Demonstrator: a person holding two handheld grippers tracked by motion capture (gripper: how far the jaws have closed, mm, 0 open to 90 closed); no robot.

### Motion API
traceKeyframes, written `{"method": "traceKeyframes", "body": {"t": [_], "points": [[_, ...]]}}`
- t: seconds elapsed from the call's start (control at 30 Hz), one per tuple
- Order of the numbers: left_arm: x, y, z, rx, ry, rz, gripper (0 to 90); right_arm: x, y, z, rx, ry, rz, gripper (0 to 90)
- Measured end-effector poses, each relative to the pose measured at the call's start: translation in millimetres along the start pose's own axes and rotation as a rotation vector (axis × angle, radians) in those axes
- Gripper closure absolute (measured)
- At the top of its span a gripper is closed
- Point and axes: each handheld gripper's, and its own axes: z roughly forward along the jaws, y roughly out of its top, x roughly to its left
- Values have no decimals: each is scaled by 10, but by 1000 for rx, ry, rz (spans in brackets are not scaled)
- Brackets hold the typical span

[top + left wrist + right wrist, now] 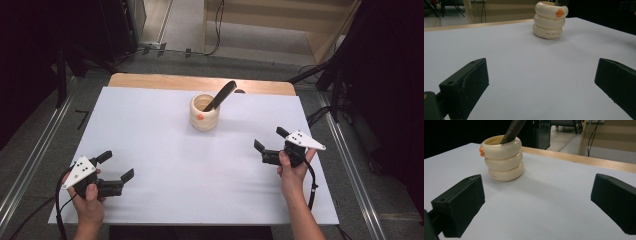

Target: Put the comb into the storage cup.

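A cream ribbed cup with a small orange mark stands at the back middle of the white table. A black comb-like tool leans out of it toward the right. The cup appears far ahead in the left gripper view, and the cup with the ridged black tool sits ahead left in the right gripper view. My left gripper is open near the front left, nothing between its jaws. My right gripper is open at the right, also holding nothing.
A bare wooden strip runs along the table's far edge. Metal rails and cables lie on the floor on both sides. Wide bare table surface lies between the two grippers and the cup.
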Motion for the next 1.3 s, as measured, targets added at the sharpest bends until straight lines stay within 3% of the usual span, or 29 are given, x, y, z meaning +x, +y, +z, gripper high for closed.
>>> {"method": "traceKeyframes", "body": {"t": [1.3], "points": [[7,-9,-13,-4,2,-3,0,-301,-550,-906,-8,-94,51,0]]}}
